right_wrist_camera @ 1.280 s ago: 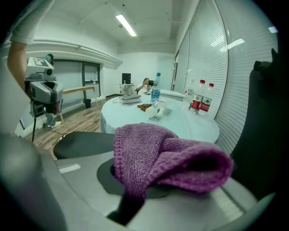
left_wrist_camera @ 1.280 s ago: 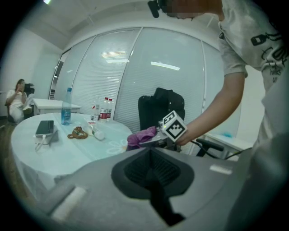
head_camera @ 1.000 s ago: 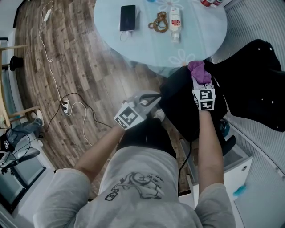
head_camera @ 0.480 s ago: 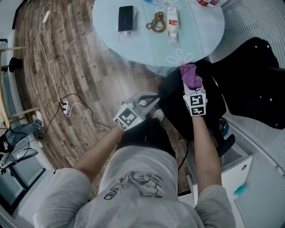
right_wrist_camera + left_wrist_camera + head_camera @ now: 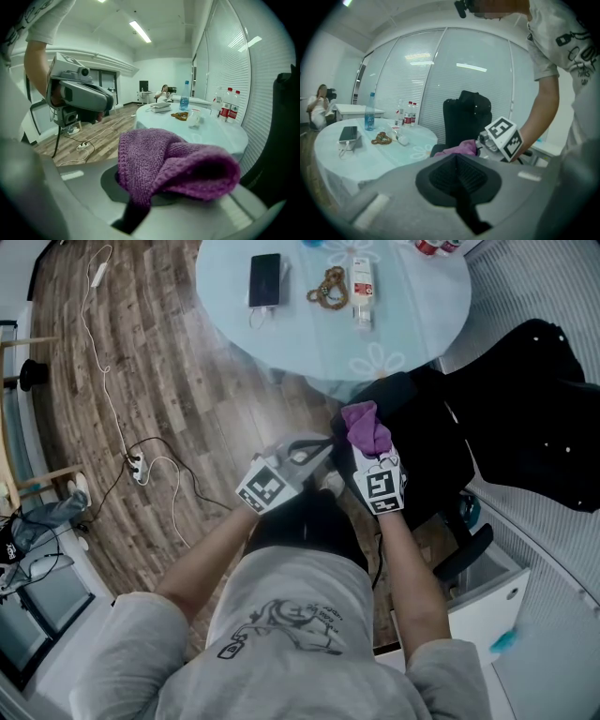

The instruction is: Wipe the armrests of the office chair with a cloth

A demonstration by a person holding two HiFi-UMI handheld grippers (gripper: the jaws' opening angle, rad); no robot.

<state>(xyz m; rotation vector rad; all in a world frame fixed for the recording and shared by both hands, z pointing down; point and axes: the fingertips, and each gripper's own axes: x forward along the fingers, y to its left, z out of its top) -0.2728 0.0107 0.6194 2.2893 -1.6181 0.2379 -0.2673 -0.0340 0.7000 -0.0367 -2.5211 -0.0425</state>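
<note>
Head view: right gripper [image 5: 367, 448] clamped on a purple cloth [image 5: 366, 426], cloth bunched up above the jaws, over the left side of the black office chair [image 5: 427, 451], just off the near edge of the round table [image 5: 309, 343]; contact with an armrest not readable. Left gripper [image 5: 314, 451] just beside it on the left, nose toward the chair. Toward the table's far edge, a phone [image 5: 265, 279], a string of beads [image 5: 328, 284] and a small bottle [image 5: 362, 282] lying flat. Left gripper view: jaws pressed together, nothing between them; beyond them the cloth [image 5: 459, 149], a marker cube [image 5: 505, 137] on the right gripper close to its right, the chair's dark back [image 5: 466, 117] behind, table [image 5: 370, 152] at left. Right gripper view: cloth [image 5: 173, 161] pinched between the jaws, folded over and drooping to the right; left gripper [image 5: 77, 96] high at left; table [image 5: 211, 129] beyond, water bottles [image 5: 225, 110] near its far right edge.
</note>
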